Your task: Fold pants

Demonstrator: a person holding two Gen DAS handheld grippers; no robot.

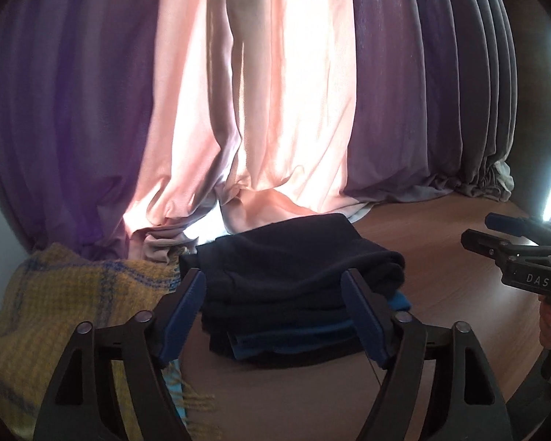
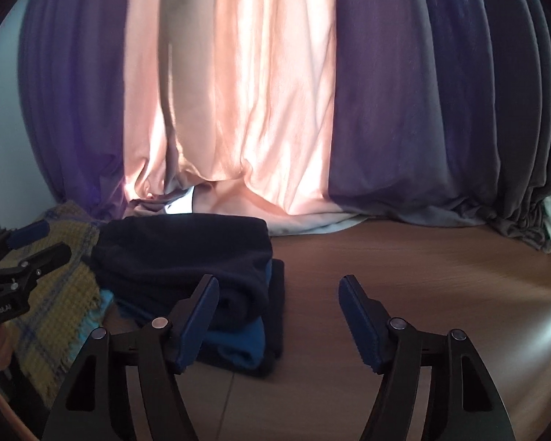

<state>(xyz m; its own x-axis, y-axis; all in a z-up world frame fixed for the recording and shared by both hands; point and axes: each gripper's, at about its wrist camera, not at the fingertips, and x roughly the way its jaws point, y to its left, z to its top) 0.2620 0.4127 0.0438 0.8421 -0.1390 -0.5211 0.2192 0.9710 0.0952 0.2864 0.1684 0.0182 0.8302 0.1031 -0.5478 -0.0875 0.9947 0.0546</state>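
1. On the brown wooden tabletop (image 2: 404, 257), at 12 o'clock from the left gripper (image 1: 275, 316), the dark navy fabric pants (image 1: 294, 257) lie folded atop a stack.
2. Left gripper and right gripper (image 2: 279, 316) both gape wide, holding nothing.
3. Folding looks essentially finished; perhaps only tidying remains.

Long curtains (image 1: 275, 92) fill the upper frame in both views, glowing pink in the middle where daylight comes through and purple to grey at the sides. Their hems bunch on a brown wooden table (image 2: 404, 275) across the lower frame, with a bright glare at its right edge.
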